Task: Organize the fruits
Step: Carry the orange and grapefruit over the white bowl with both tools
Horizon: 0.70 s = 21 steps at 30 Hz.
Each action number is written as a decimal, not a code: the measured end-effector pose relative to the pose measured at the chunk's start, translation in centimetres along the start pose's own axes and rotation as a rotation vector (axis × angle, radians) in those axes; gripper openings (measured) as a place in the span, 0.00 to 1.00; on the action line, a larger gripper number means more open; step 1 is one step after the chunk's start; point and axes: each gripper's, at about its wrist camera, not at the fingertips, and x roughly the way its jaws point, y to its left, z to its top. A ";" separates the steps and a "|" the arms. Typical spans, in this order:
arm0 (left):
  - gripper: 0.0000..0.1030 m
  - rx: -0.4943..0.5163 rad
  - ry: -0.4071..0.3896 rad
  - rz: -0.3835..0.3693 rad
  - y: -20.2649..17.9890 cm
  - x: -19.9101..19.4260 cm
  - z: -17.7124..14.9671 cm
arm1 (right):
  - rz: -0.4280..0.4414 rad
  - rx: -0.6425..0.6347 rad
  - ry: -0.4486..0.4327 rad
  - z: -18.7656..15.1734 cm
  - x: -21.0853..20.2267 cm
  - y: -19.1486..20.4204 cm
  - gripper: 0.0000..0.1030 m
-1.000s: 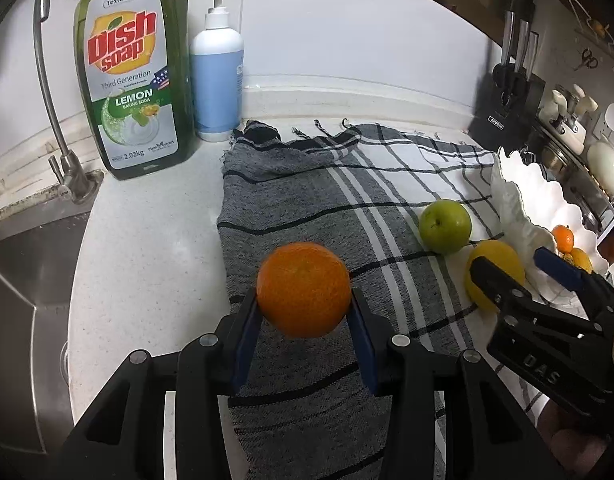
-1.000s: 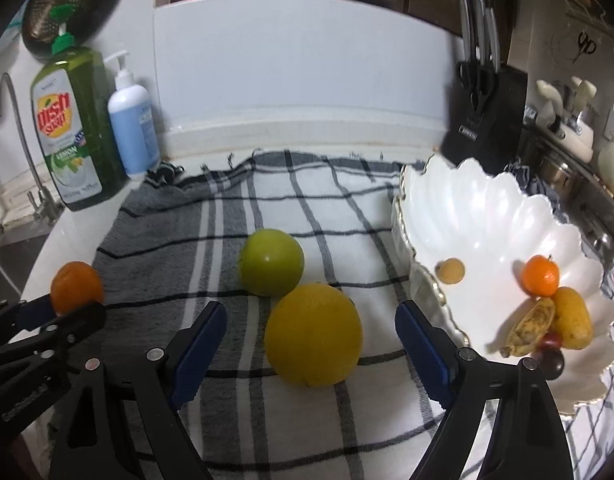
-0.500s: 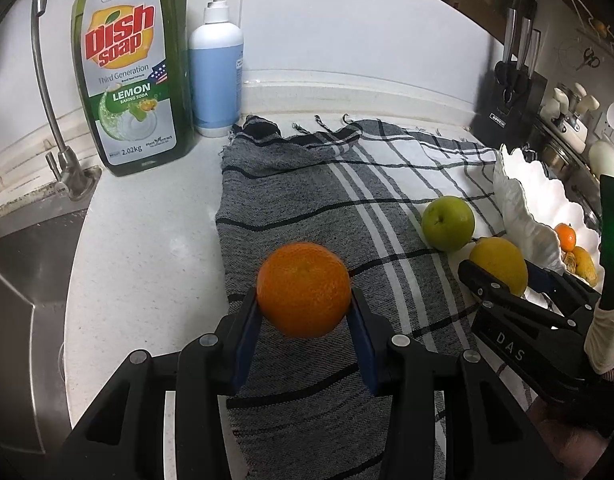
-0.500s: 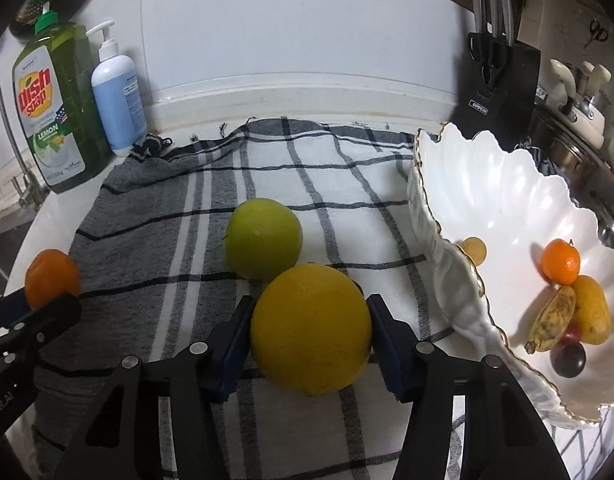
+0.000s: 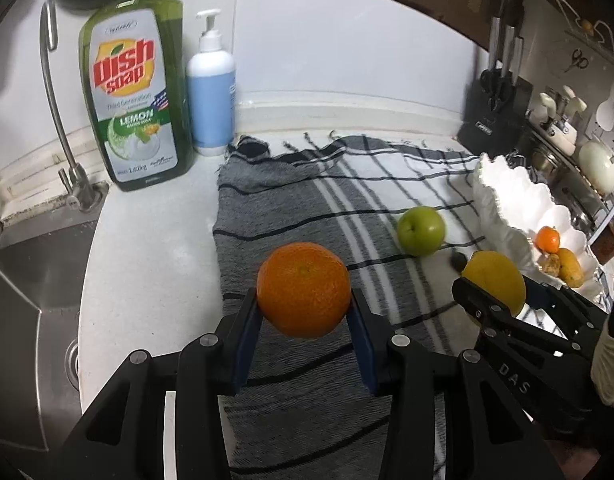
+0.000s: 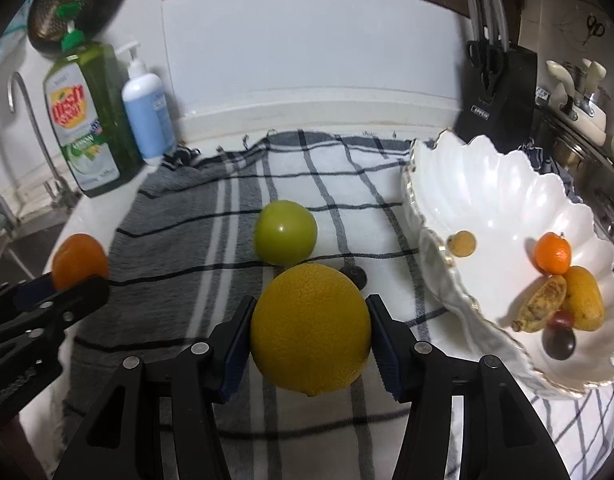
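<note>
Left tongs (image 5: 305, 314) clamped on orange (image 5: 303, 290), right tongs (image 6: 309, 340) on yellow citrus (image 6: 310, 328) — bare checked cloth (image 6: 211, 240) ahead, bowl (image 6: 479, 184) rim rightward.

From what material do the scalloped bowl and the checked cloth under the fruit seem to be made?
The scalloped bowl looks like glazed ceramic or porcelain, though glossy plastic is possible: it is white, shiny, with a thin gold line along its rim. The checked cloth looks like matte woven cotton: the weave shows and its far edge is fringed.

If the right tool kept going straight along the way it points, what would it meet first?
Probably the small dark fruit on the cloth just behind the yellow orange held in the right tool, then the green apple; depth is uncertain.
</note>
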 end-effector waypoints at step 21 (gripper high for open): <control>0.41 0.147 -0.072 -0.117 -10.9 -3.6 2.1 | -0.087 0.115 -0.136 -0.5 -8.6 -9.4 0.53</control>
